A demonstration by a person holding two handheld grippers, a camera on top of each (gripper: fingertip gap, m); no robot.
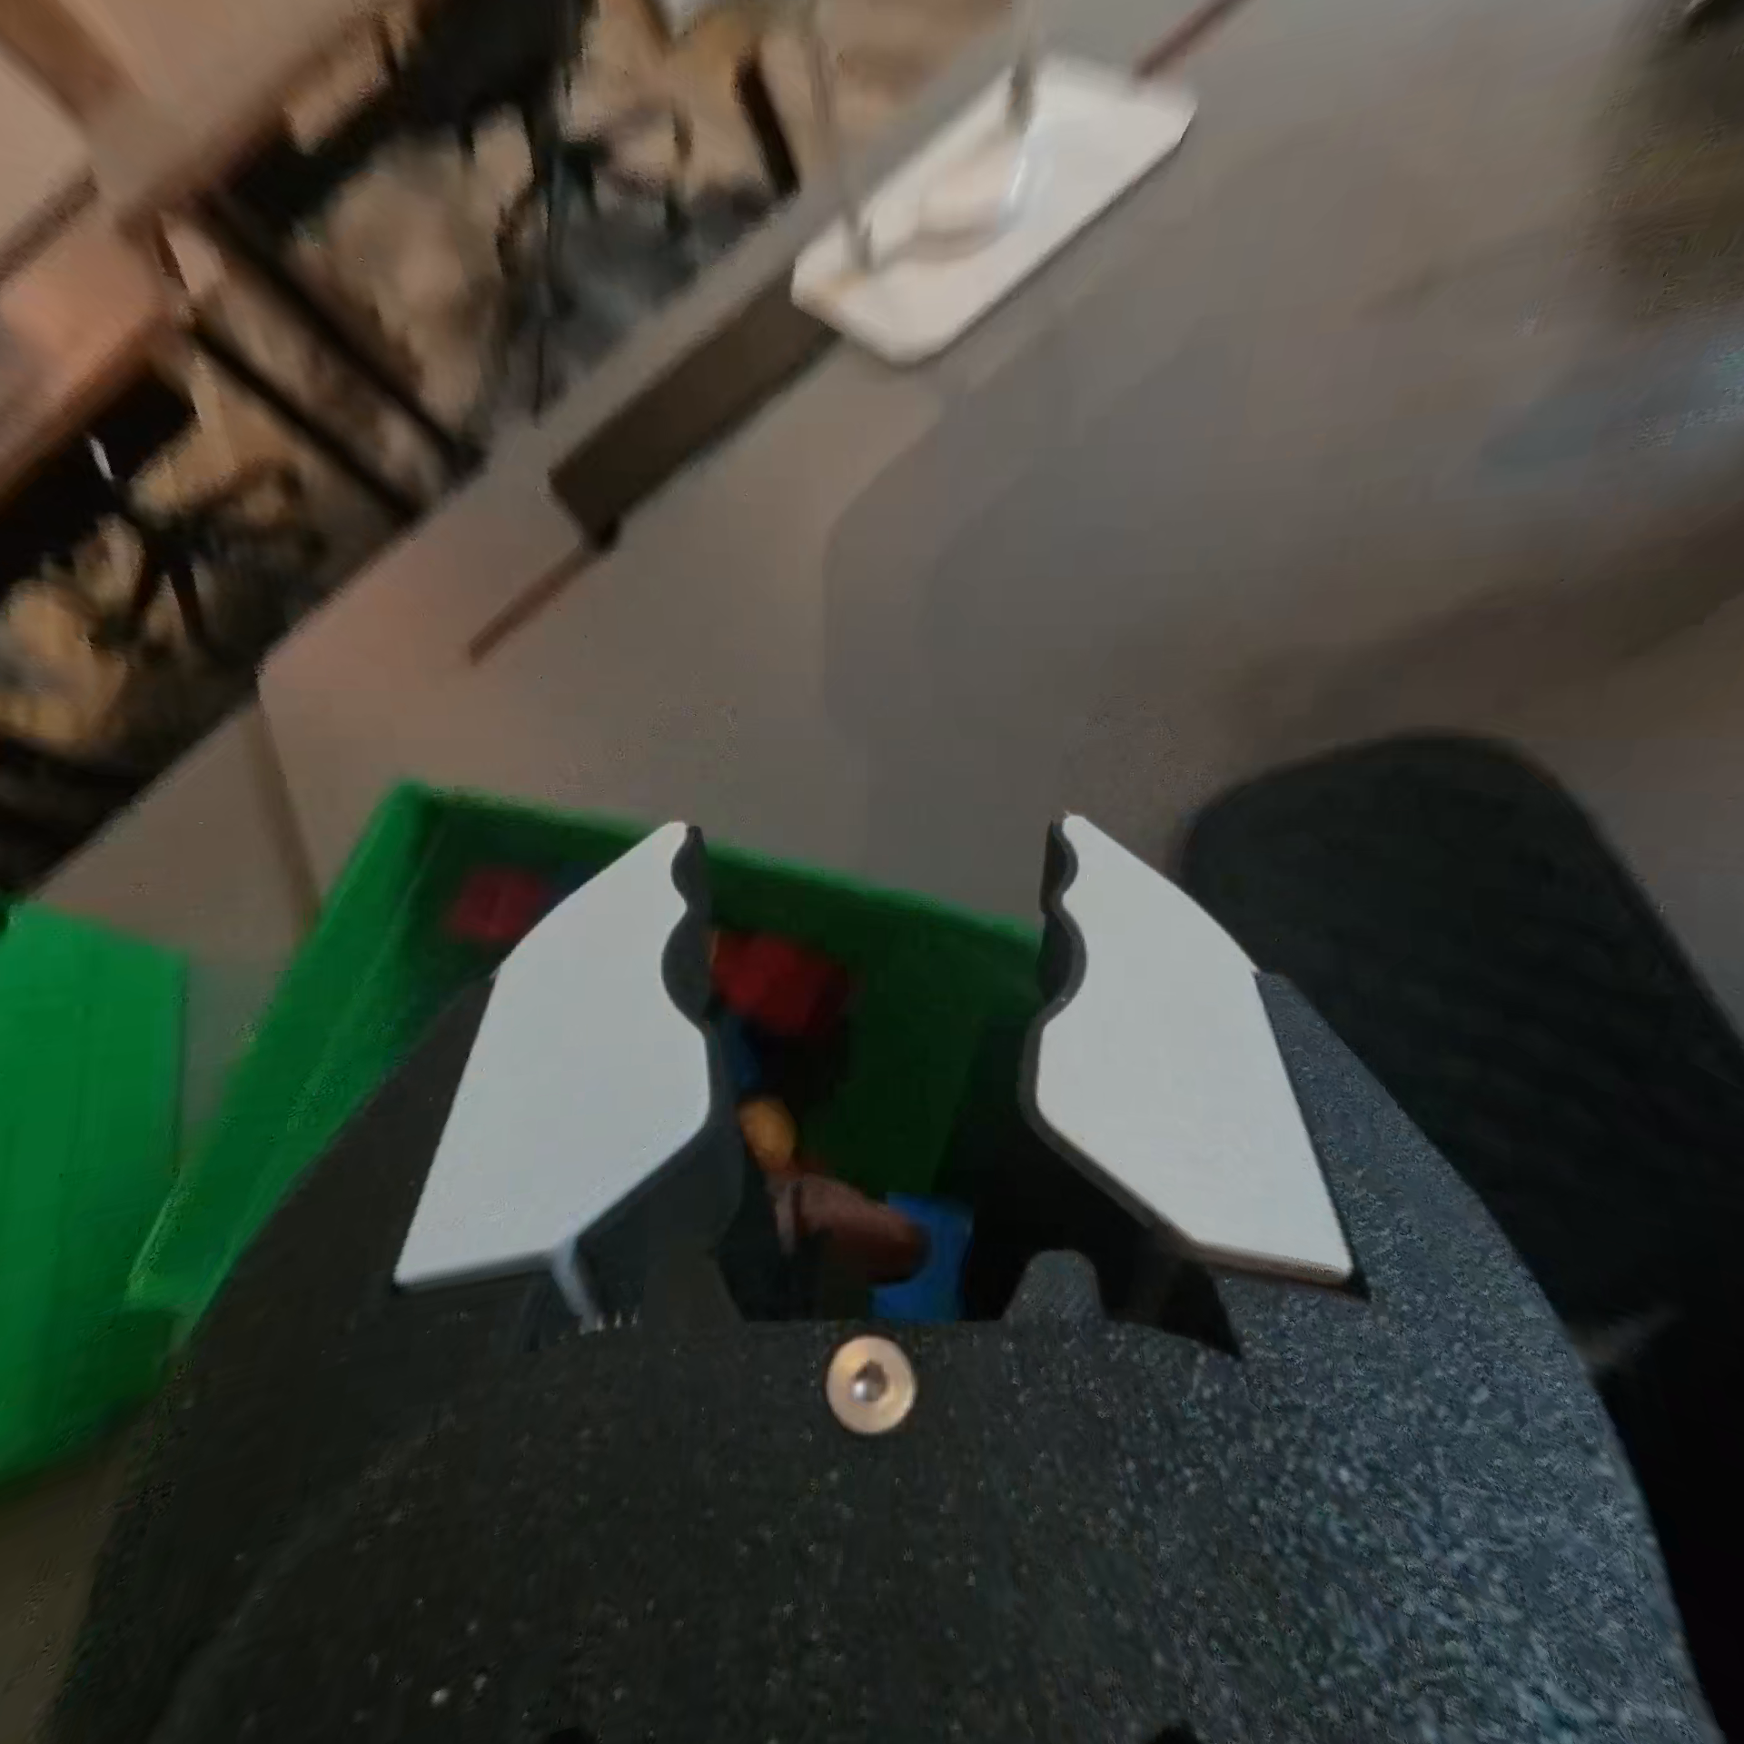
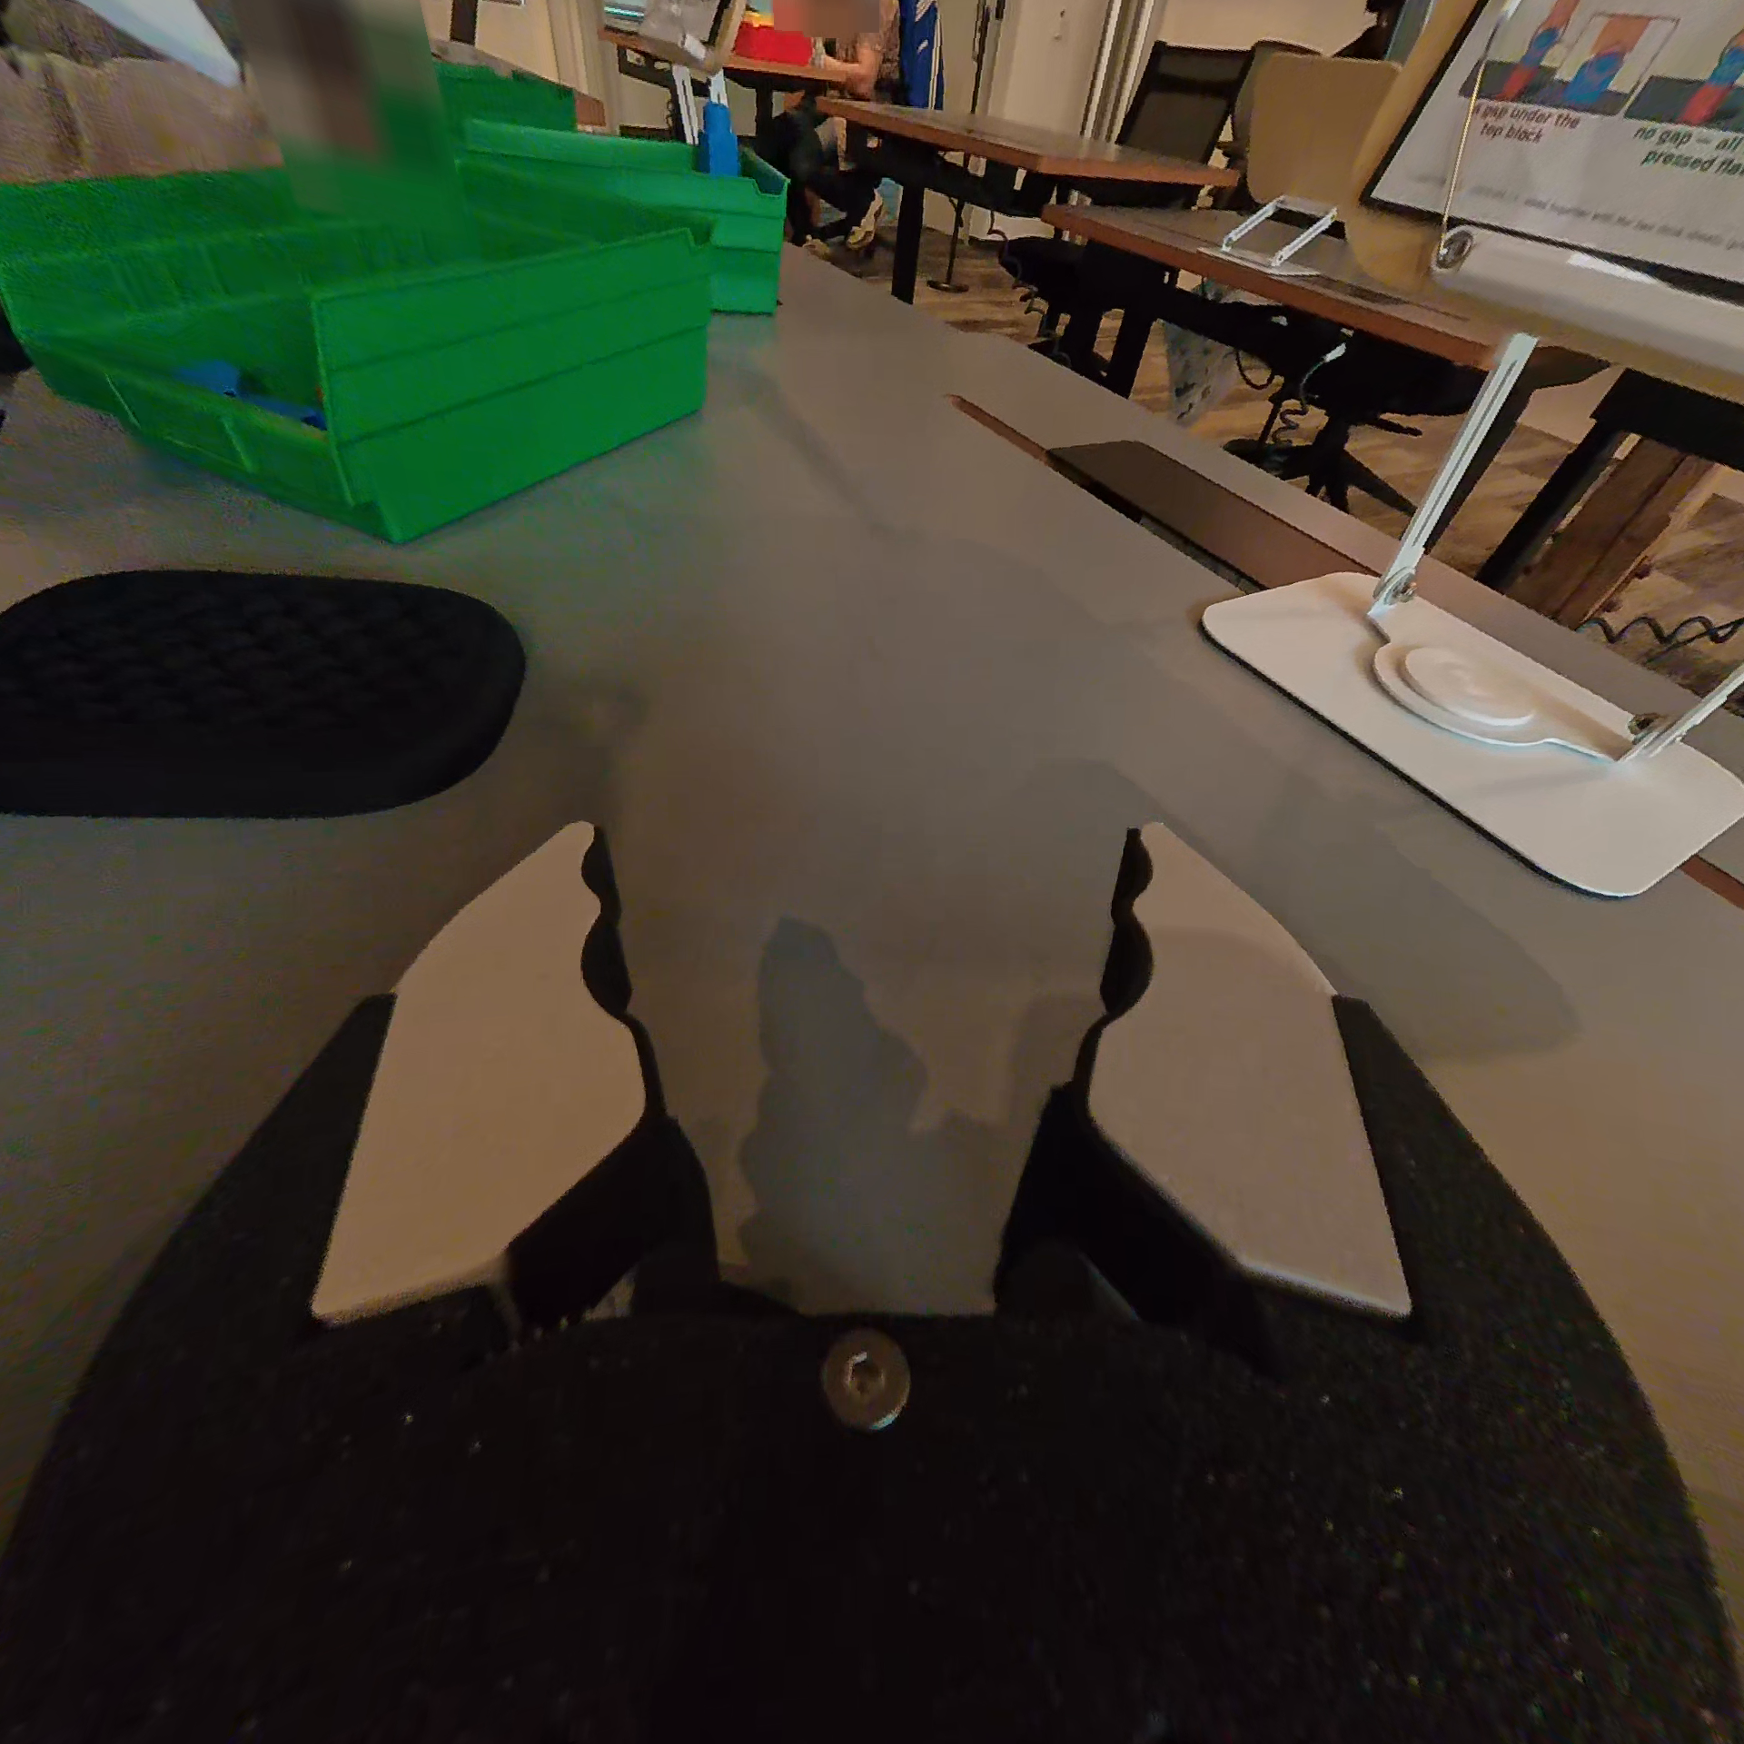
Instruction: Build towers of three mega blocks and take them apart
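**Both grippers empty, blocks in the bin**

Left gripper (image 1: 873,906) hangs over the green bin (image 1: 396,906), jaws spread wide with nothing between them. Down in that bin: a red block (image 1: 779,977) right under the gap, a second red block (image 1: 491,906) toward the far corner, a blue block (image 1: 930,1250) close beneath the gripper body, and something brown and orange heaped between them, too blurred to name. The whole left wrist view is smeared, so the count of blocks cannot be told. A black mat (image 1: 1472,944) lies just beside the bin on the grey surface (image 1: 755,613).

Over to the right gripper (image 2: 868,906): jaws parted too, gripping nothing, only bare surface (image 2: 849,661) and its own shadow in the gap.

The right wrist view is sharp and gives what the left does not: the bin (image 2: 510,377) from outside, with blue pieces (image 2: 245,392) showing at its open end, and more green bins (image 2: 623,179) standing behind it. The mat (image 2: 236,689) sits near the front bin, apart from it. To the right stands a white stand (image 2: 1472,736) carrying an instruction sheet (image 2: 1585,113); the left view catches only its base (image 1: 991,208).
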